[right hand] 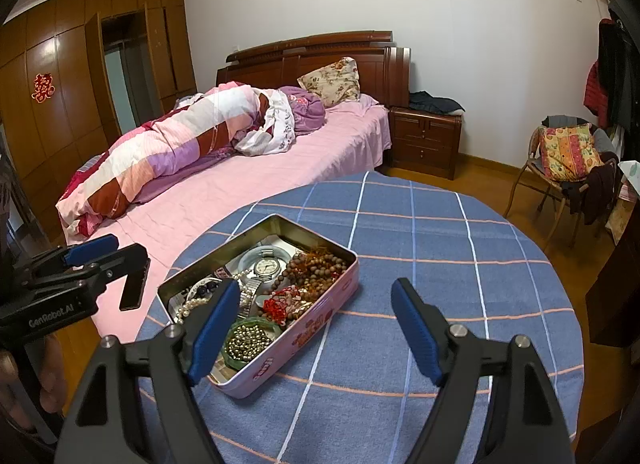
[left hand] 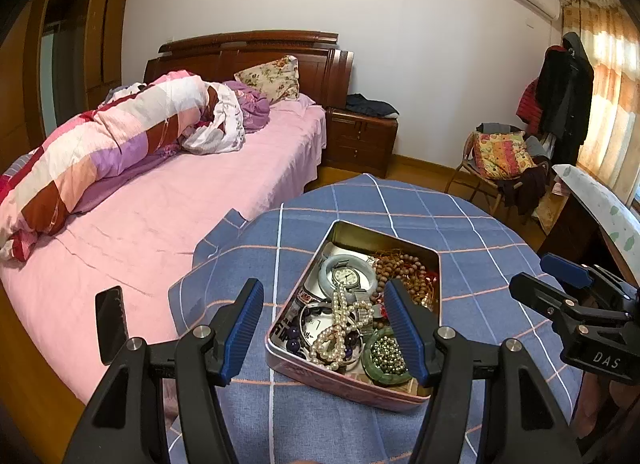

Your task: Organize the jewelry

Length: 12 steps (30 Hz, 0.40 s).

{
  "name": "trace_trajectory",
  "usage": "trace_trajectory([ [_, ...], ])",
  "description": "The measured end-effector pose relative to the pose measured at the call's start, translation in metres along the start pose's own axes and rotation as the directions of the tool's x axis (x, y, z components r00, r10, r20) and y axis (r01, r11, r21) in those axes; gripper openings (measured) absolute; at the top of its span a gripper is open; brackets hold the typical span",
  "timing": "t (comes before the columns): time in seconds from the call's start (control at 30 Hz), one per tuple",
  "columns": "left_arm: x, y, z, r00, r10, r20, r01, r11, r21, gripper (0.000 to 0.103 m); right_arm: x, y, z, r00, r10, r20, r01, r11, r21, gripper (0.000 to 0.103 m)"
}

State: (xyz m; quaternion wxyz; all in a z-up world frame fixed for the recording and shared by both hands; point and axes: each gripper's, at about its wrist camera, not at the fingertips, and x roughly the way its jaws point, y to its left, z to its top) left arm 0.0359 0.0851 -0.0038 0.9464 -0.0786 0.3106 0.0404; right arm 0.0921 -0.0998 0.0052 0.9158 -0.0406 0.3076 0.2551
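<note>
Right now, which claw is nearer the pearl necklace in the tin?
Left. The left claw hangs open right over the pearl necklace in the tin; the right claw is open off to the tin's right.

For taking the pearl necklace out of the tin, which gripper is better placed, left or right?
Probably the left gripper. Its open jaws frame the pearl necklace in the tin. The right gripper, also open, points mostly at bare tablecloth beside the tin.

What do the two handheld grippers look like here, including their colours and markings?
Both are black plastic with long angled arms, silver pivot bolts and ribbed blue finger pads. The left gripper shows white "GenRobot.AI" lettering on its body in the right wrist view; the right gripper shows "DAS" in the left wrist view. No cables or sleeves show.
</note>
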Motion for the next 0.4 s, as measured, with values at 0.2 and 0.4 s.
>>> trace_trajectory([
  [0.2,0.0014,-0.0002,-0.0011,1.000,0.029,0.002,-0.029,1.000,0.010,0.072,0.0002,-0.0004,-0.0009,1.000,0.000,-0.001,0.000,1.000,-0.002,0.081],
  [0.4,0.0015,0.0013,-0.0014,0.999,0.039,0.005,-0.039,0.999,0.013,0.072,0.0004,-0.0012,-0.0021,1.000,-0.002,-0.004,0.002,1.000,-0.002,0.081],
])
